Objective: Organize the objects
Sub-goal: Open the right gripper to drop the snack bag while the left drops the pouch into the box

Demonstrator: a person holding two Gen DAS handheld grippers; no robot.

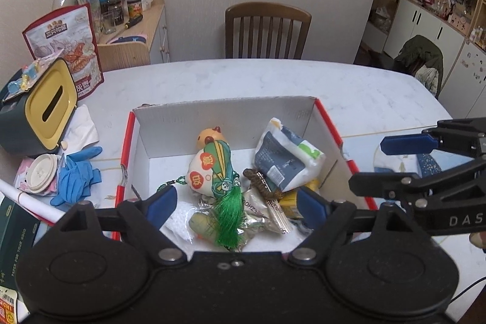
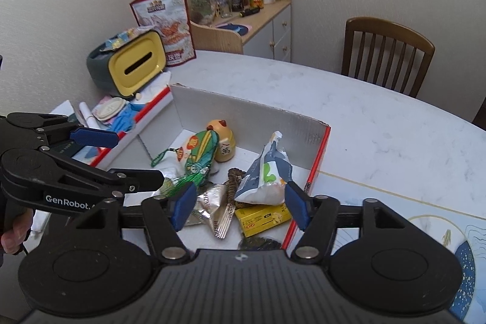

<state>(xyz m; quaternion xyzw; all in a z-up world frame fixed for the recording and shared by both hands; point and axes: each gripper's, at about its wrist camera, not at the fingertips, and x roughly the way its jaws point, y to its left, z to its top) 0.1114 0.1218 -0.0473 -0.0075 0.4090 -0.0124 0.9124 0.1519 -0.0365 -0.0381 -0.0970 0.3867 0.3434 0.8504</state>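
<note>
Both tools hang over the near end of an open cardboard box on the white tabletop. The left hand-held gripper is spread wide with nothing between its blue pads; just ahead of and below it lies a stuffed charm with a green tassel, and ahead to its right a white-and-grey pouch. The right hand-held gripper is also released and bare, the same pouch just ahead between its tips, a yellow packet beneath them. A yellow tissue box sits well off to the left.
</note>
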